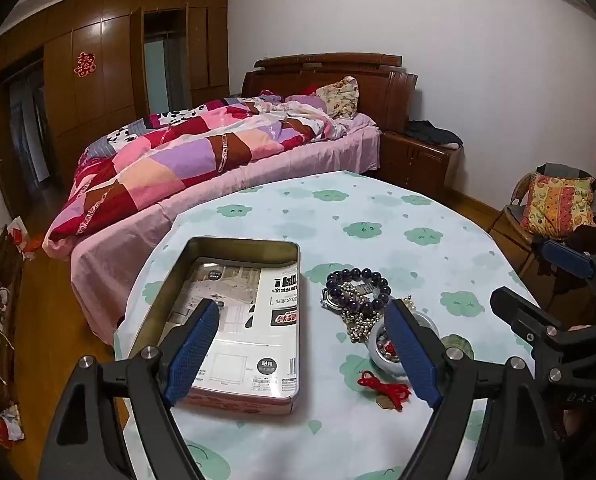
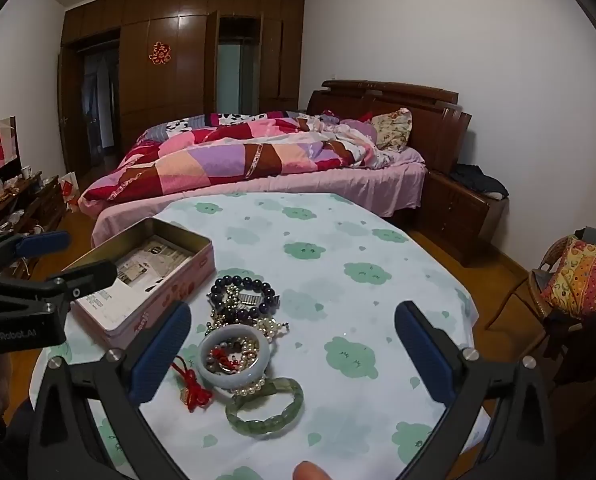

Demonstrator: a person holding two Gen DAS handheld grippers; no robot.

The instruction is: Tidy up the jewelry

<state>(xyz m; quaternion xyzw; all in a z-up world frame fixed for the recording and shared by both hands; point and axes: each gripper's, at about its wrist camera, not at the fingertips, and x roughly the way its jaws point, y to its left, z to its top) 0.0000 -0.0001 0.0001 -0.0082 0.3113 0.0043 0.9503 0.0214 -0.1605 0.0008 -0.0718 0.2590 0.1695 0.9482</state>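
A heap of jewelry lies on the round table with the cloud-print cloth (image 2: 338,260). It holds a dark bead bracelet (image 2: 244,292), a pearl strand (image 2: 272,326), a pale bangle (image 2: 228,380), a green bangle (image 2: 262,428) and a red knotted cord (image 2: 194,392). Left of the heap stands an open pink tin (image 2: 170,296) with printed paper inside. My right gripper (image 2: 294,314) hangs open above the heap, its fingers apart from it. Over the tin (image 1: 246,249) and the bead bracelet (image 1: 358,288) my left gripper (image 1: 301,314) is open and holds nothing.
Behind the table is a bed (image 2: 258,160) with a patchwork quilt, and a wooden nightstand (image 2: 458,204) beside it. A chair with a patterned cushion (image 2: 578,276) stands at the right. A cluttered low cabinet (image 2: 18,200) stands at the left. A fingertip (image 2: 310,470) shows at the bottom edge.
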